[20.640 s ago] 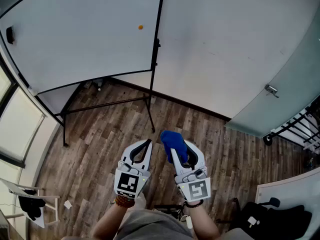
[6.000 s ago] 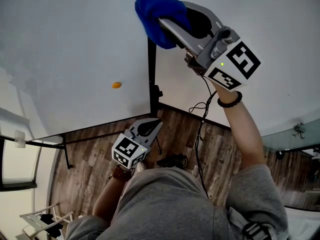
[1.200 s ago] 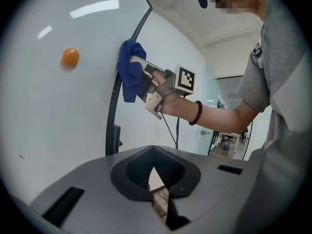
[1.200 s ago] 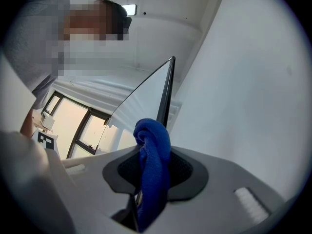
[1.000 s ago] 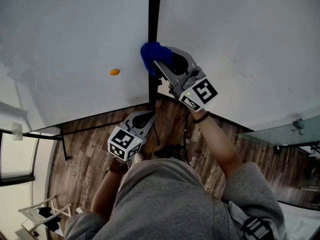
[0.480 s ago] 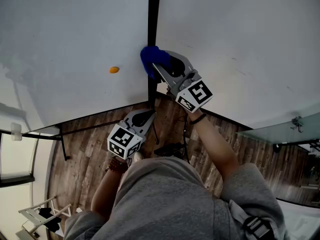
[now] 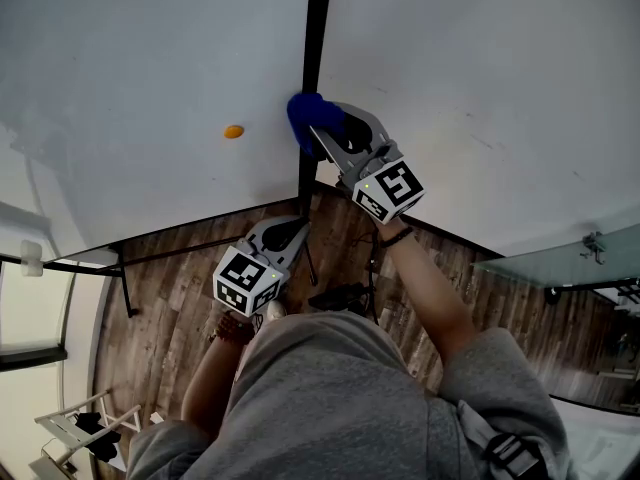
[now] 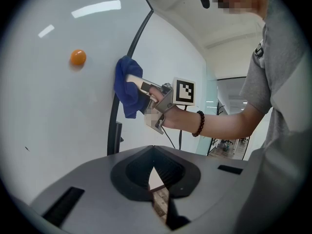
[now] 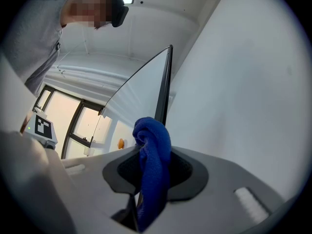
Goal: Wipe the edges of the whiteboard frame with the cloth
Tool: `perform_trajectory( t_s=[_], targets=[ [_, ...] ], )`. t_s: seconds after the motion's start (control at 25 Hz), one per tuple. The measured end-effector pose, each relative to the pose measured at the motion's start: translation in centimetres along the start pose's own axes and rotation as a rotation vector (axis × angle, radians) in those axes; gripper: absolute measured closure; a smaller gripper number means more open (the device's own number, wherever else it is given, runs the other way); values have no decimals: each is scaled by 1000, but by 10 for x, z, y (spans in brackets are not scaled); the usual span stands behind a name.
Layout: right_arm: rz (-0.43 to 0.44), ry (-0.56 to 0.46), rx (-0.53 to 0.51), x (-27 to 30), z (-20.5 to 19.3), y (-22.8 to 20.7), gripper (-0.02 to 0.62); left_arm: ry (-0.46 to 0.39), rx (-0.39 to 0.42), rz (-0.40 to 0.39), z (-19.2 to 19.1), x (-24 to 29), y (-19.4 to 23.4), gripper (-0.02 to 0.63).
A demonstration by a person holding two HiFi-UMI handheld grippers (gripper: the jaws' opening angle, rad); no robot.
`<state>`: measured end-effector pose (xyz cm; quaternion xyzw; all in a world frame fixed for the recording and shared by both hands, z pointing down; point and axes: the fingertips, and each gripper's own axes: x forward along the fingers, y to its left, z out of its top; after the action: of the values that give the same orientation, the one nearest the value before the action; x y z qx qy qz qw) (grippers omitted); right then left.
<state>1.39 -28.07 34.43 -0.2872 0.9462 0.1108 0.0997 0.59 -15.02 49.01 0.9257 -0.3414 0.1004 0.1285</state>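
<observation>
Grips the cloth [image 7: 306,120] in the right gripper [image 7: 320,136], jaws clamped on a bunched blue fold. Shows the wad spilling out past the tips and curling over them, thick at the top, thinner down in the throat of the jaws. Presses that wad up against the black frame [image 7: 314,48] on the vertical edge of the whiteboard [image 7: 150,58], in the lower part of that edge. Sits about level with an orange magnet [image 7: 233,131] stuck on the board face, well apart from it, magnet to the left. Reaches forward with the right arm stretched out, a dark bracelet [image 7: 398,234] at the wrist. Hangs the left gripper [image 7: 296,226] lower, close to the body, over the wood floor [image 7: 170,288], jaws drawn together with nothing between them, apart from both cloth and frame. Backs onto a plain white wall [image 7: 480,78] to the right of the frame.
</observation>
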Motion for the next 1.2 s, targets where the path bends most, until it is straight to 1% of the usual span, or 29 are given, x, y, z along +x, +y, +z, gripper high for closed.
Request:
perform_trajectory(
  t_s=[0.56, 0.92, 1.2],
  targets=[
    [-103, 90, 42, -7, -30, 8, 475, 1, -1, -3, -9, -15, -5, 598],
    [-199, 98, 111, -8, -38, 7, 476, 2, -2, -12, -13, -26, -4, 598],
    [-264, 80, 168, -11, -40, 7, 476, -3, -7, -17, -18, -38, 0, 598]
  ],
)
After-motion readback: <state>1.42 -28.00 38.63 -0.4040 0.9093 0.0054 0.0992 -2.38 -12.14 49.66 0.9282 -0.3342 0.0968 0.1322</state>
